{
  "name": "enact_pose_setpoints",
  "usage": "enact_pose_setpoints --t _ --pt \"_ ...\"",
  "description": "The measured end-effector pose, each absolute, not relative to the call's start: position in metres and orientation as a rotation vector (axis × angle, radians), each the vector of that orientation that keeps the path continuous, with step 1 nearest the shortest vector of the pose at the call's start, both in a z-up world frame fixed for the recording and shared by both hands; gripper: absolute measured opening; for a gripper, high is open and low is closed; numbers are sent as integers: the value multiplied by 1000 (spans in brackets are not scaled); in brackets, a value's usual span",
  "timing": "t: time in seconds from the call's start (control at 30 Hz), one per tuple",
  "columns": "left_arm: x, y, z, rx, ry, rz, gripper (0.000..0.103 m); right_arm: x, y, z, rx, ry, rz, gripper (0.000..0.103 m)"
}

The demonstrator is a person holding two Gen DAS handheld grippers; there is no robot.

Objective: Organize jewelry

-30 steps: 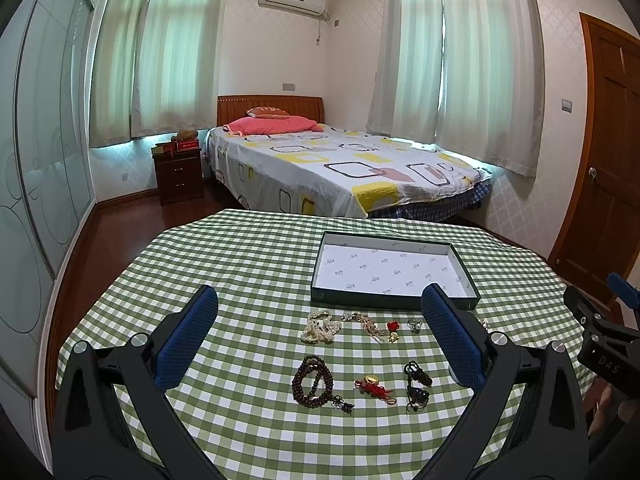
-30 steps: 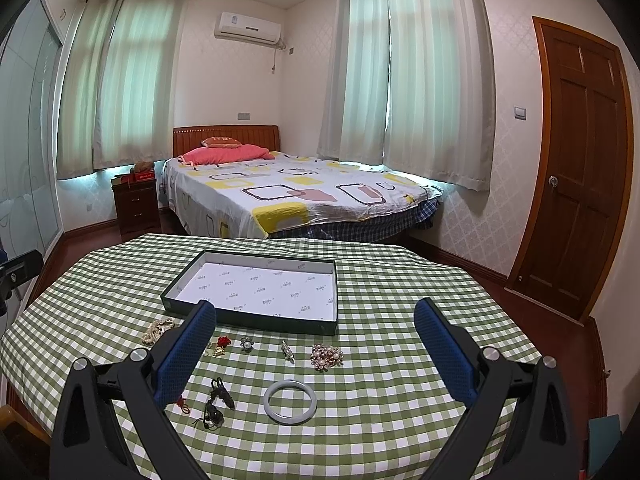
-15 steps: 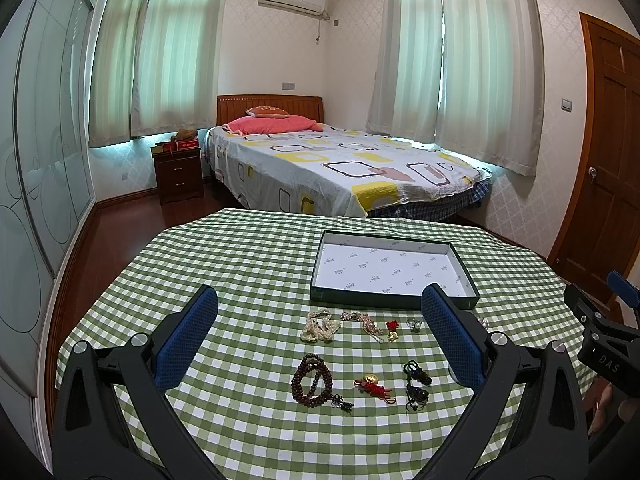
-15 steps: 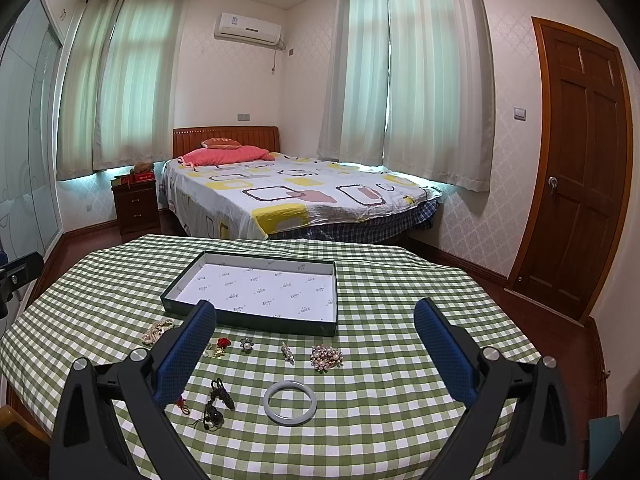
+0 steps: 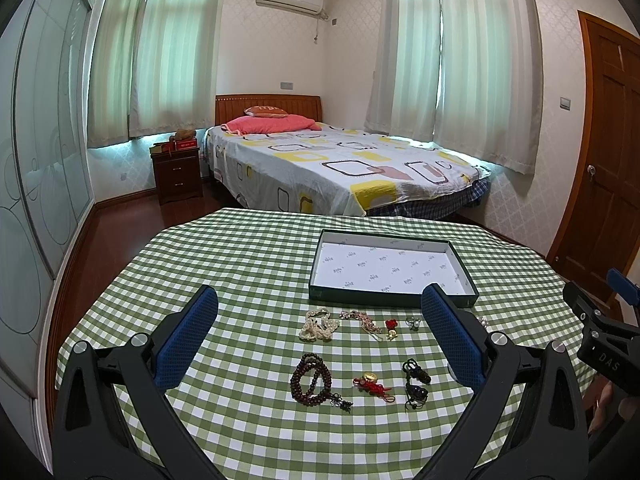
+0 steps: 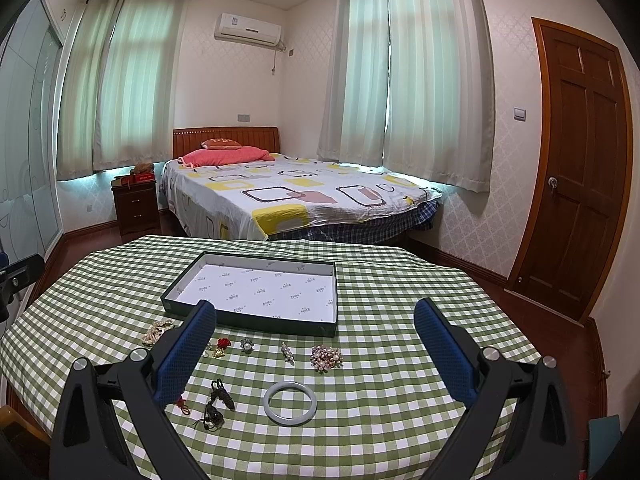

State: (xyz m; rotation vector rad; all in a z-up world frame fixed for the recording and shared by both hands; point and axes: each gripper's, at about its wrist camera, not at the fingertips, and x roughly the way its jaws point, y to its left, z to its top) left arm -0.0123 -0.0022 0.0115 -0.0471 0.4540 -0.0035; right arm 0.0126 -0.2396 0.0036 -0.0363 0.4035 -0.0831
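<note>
Tray: the dark-rimmed tray [image 5: 394,302] lies flat at the far middle of the worktop [image 5: 248,264], long axis running left to right, white printed lining bare, nothing in it.
Back row: just in front of the tray's near wall, a pearl strand [image 5: 318,324] in a heap, a tangled chain [image 5: 366,322], a red flower piece [image 5: 391,324], a small ring [image 5: 413,322], a slim brooch [image 6: 287,353] pointing away from the camera, and a pearl cluster [image 6: 326,357].
Front row: wooden bead bracelet [image 5: 312,380] coiled in loops, red-cord charm [image 5: 372,384] lying left to right, black cord pendant [image 5: 416,384] stretched front to back, and a pale bangle [image 6: 290,403] flat on the cloth (all apart from one another).
Left tool [image 5: 320,344]: held level above the near edge, blue pads spread wide, gripping nothing.
Right tool [image 6: 316,354]: same level pose, pads wide apart, nothing between them, aimed at the tray's right end.
</note>
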Motion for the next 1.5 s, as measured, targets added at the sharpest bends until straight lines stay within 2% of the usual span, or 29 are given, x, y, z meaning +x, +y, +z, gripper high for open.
enact_pose_setpoints --t 1.03,1.23,1.5 --pt "-11 -3 10 -49 452 -4 99 17 -238 4 -35 395 -69 97" --pt "11 11 -16 -69 508 -1 99 28 -242 -23 -36 391 -40 97" --pt "43 28 -82 -59 580 -10 99 48 -250 -85 -71 437 -23 97"
